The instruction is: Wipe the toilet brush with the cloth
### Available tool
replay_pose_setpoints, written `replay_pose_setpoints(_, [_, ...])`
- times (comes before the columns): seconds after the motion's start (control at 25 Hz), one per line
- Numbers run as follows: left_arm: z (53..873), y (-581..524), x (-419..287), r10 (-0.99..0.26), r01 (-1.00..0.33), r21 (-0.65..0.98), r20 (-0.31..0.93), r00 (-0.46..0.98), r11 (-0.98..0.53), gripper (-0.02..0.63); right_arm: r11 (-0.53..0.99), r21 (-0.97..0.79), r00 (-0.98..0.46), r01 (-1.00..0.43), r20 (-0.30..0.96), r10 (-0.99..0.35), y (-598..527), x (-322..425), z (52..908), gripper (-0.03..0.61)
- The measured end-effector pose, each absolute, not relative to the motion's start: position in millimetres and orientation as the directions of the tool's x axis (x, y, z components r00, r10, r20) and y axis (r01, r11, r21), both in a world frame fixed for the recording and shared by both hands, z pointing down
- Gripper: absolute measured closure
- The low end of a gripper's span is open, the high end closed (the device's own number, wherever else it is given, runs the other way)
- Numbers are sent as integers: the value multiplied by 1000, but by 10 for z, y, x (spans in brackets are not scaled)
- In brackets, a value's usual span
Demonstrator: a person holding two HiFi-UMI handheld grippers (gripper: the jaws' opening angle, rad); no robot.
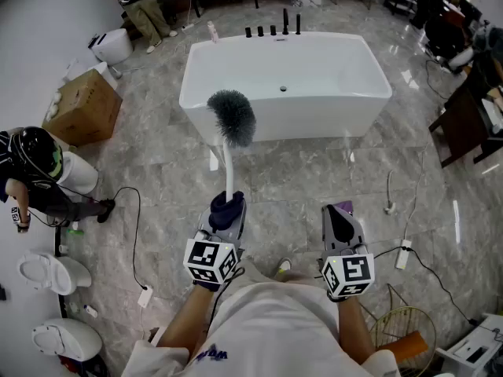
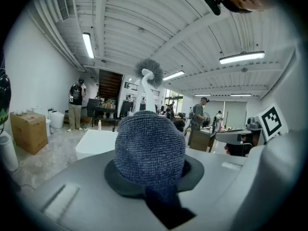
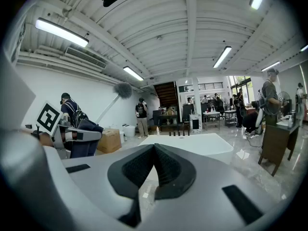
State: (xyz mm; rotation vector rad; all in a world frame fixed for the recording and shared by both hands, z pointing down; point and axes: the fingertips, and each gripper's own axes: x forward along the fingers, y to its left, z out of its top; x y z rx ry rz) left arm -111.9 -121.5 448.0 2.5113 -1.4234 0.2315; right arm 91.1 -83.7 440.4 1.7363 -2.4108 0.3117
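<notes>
Largest first: white bathtub broadside on the marble floor, well apart from both grippers. Probably backdrop, no part of the wiping. Off to the left, a cardboard box, likewise out of play.

Next, the toilet brush: upright in front of the bathtub, bristle head on top, white handle running down into the left gripper. Likely held head-up to keep the bristles clear of the body and leave the handle open to rubbing.

Left gripper: clamped shut on the dark blue cloth, bunched around the foot of the handle. Seemingly a grip meant to press fabric against the handle and wipe by sliding.

Right gripper: fully closed, pad against pad, nothing between. Level beside the left one, near but apart, apparently idle.

Smallest: black-and-white square markers on each gripper's cube, presumably for tracking. No brand, label or legible writing anywhere; blue print on the white shirt too blurred to read.
</notes>
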Motion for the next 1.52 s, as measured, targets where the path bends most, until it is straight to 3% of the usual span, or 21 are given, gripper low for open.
replay_pose_setpoints(0.44, [4659,-1067,-855,-726,-788,111,328,604,-606,531,289,-105,-306,-952,226,-925,-846,1011,4382,563])
replay_pose_setpoints(0.68, [4746,-1037,-665,-618,-698,44,428,660,-715,531,393,-126,-409,-911,152,-900,-1032,1000,3965,383])
replay_pose_setpoints(0.76, [4786,-1009,-575,-584,-674,42,459,669,-738,531,461,4,-456,-887,146,-878,-1054,896,3848,357])
replay_pose_setpoints(0.88, [4813,-984,-464,-543,-650,52,502,673,-758,531,530,338,-498,-778,183,-847,-987,621,3814,359])
replay_pose_setpoints(0.92, [4807,-976,-428,-528,-639,58,508,680,-767,531,551,315,-523,-773,175,-834,-978,532,3837,362])
replay_pose_setpoints(1.04, [4776,-924,-319,-484,-596,71,513,709,-800,531,600,17,-594,-800,123,-795,-1081,384,3918,362])
replay_pose_setpoints(1.16, [4757,-838,-249,-445,-556,75,515,732,-828,531,590,-71,-594,-805,120,-796,-1238,296,3923,370])
replay_pose_setpoints(1.32, [4766,-760,-187,-411,-526,92,516,751,-845,529,568,-319,-622,-759,98,-777,-1420,276,3937,396])
replay_pose_setpoints(1.52, [4787,-702,-116,-366,-487,116,516,774,-866,523,564,-442,-653,-698,67,-755,-1455,358,3970,439])
